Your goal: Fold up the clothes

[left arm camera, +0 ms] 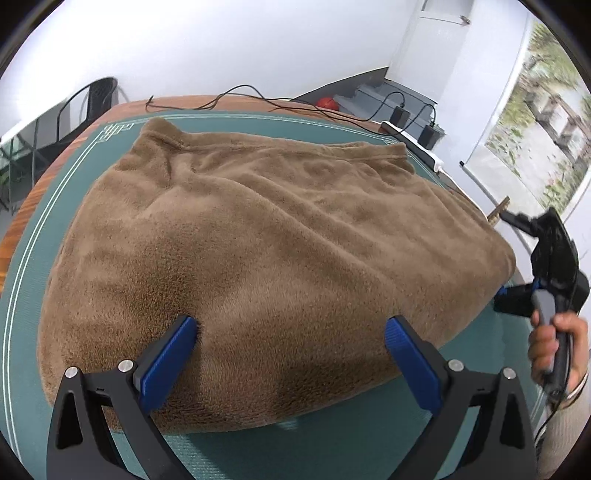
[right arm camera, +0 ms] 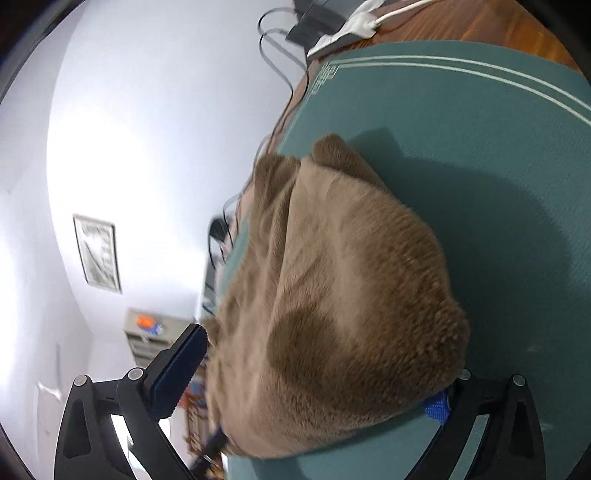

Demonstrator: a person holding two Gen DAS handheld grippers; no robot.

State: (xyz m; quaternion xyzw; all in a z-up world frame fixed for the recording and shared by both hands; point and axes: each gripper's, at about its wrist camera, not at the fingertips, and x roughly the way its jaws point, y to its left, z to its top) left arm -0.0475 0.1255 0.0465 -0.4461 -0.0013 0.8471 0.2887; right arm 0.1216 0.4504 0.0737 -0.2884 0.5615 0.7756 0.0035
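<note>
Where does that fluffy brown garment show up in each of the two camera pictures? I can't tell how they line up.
Left wrist view: the brown fleece garment fills the middle, spread on the green mat, between the open fingers of the left gripper.
Right wrist view: its corner bulges at centre and bottom, between the open fingers of the right gripper.
Shared landmark: the white power strip at the mat's far edge.

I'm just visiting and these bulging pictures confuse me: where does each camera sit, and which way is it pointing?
Left wrist view: sits behind the open left gripper, looking across the brown fleece garment on the green mat; the person's hand holding the right gripper shows.
Right wrist view: rolled sideways on the right gripper, open around the garment's corner; no hand shows.
Shared: garment, mat, white power strip.
</note>
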